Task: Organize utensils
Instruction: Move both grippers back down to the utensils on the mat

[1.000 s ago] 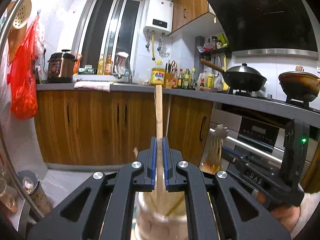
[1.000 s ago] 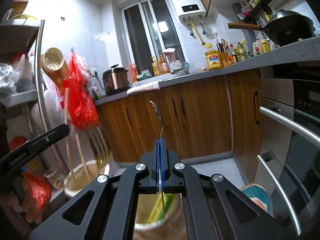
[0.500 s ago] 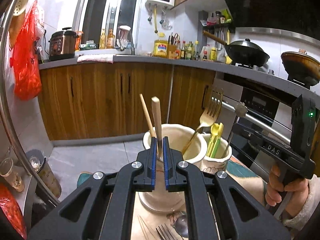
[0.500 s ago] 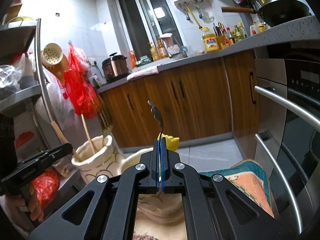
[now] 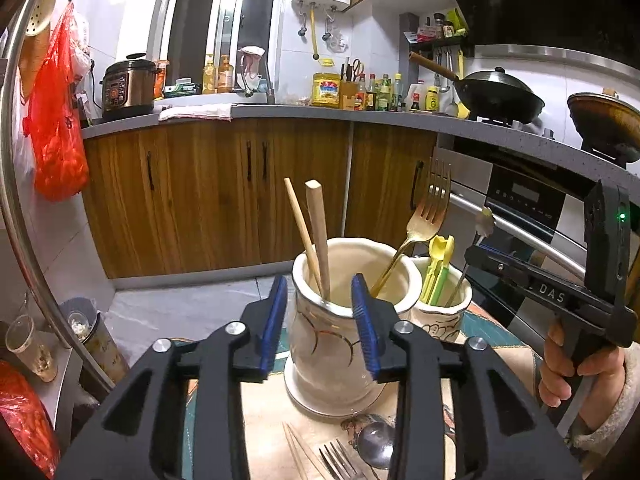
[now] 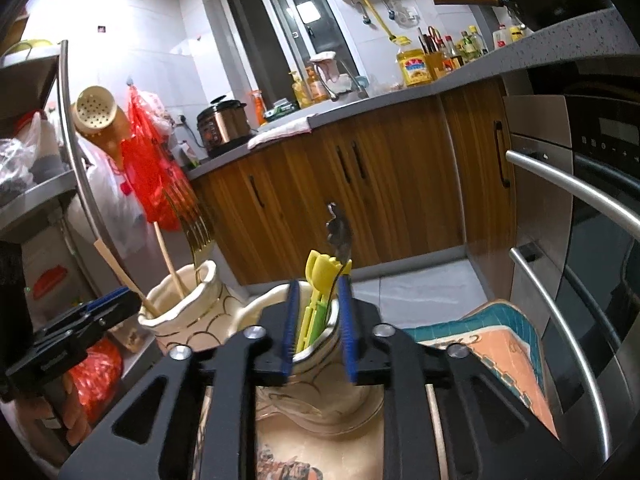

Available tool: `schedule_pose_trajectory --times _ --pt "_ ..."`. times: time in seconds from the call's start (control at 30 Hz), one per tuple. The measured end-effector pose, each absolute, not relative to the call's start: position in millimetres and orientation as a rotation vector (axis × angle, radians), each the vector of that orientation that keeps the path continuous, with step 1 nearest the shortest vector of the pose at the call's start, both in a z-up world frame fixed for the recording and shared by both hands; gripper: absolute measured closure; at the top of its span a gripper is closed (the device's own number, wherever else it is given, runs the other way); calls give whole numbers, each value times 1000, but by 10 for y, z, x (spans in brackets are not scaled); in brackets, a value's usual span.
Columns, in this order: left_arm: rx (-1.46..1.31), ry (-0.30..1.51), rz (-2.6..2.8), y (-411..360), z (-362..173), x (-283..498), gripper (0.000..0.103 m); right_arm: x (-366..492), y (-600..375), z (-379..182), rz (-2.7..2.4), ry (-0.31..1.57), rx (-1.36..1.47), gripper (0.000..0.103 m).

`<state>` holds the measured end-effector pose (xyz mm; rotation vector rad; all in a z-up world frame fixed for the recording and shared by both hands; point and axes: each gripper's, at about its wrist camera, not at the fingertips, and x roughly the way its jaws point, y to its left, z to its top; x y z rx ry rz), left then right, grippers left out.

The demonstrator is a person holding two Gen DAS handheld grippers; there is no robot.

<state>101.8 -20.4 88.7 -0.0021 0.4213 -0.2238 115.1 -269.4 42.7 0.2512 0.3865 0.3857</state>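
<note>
My left gripper (image 5: 320,320) hangs just before a large cream jar (image 5: 332,344); its jaws are opening and the blue pads touch nothing. Two wooden chopsticks (image 5: 318,236) and a gold fork (image 5: 426,216) stand in that jar. My right gripper (image 6: 318,328) is over a smaller cream jar (image 6: 320,364), jaws opening. A thin metal utensil with a flower-shaped end (image 6: 339,228) stands in this jar beside yellow-green plastic utensils (image 6: 318,280), free of the pads. The left wrist view also shows the right gripper (image 5: 474,252).
A spoon (image 5: 376,444), a fork (image 5: 338,462) and loose chopsticks (image 5: 296,452) lie on the patterned mat (image 6: 492,340) in front of the jars. An oven with steel handles (image 6: 580,192) stands close on the right. A red bag (image 5: 56,128) hangs at the left.
Both grippers came down to the jars and opened. The left let go of the wooden chopstick into the large jar. The right let go of the metal utensil into the small jar.
</note>
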Motion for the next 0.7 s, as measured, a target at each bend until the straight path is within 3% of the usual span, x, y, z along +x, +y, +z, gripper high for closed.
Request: schedule_pose_trajectory --times 0.13,0.33,0.4,0.43,0.47,0.5,0.57,0.7 --pt "-8 424 -203 -152 907 934 58 1101 -2719 426 372 394 252 75" --pt "-7 460 -151 -81 936 719 34 958 -2782 405 362 417 275 58" --pt "-2 477 -125 -64 924 654 14 892 -2769 392 365 426 273 46" --pt "-1 492 -103 -49 903 609 10 843 -2763 377 368 432 273 41" --pt "-1 504 -89 -32 878 578 6 802 -2761 363 369 433 275 27" --pt "-2 515 -83 -13 851 559 6 744 -2752 338 367 434 276 17" --pt "-2 550 -65 18 753 513 6 668 -2721 299 363 438 267 11" --pt "10 588 -24 74 555 442 6 588 -2624 204 358 479 233 8"
